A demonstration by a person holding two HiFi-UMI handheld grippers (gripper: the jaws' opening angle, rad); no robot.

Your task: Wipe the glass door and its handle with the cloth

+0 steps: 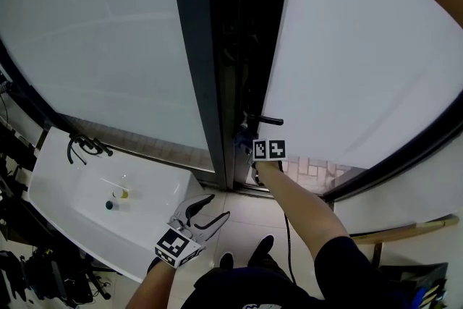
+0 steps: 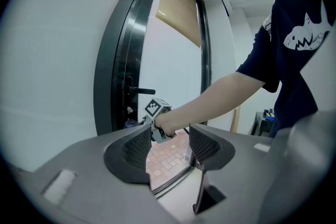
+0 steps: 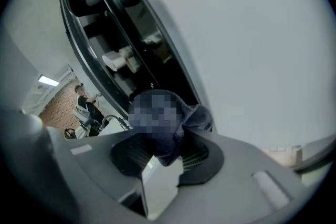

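The glass door point(image 1: 362, 61) stands in a dark frame point(image 1: 199, 61), with a black lever handle point(image 1: 264, 119) on it. My right gripper point(image 1: 246, 145) is just below that handle, against the frame's edge, shut on a dark blue cloth point(image 1: 241, 136). In the right gripper view the cloth point(image 3: 191, 118) bunches between the jaws of the right gripper point(image 3: 165, 152), close to the frame. My left gripper point(image 1: 205, 213) hangs low near my waist, open and empty. Its own view shows the left gripper point(image 2: 168, 147) with jaws apart, and beyond them the handle point(image 2: 140, 91) and the right gripper's marker cube point(image 2: 156, 108).
A white basin counter point(image 1: 65, 206) with a black tap point(image 1: 87, 147) and small items stands at the lower left. My shoes point(image 1: 249, 251) are on the tiled floor below the door. A wooden board point(image 1: 405, 231) lies at the right. Brick paving shows through the lower glass.
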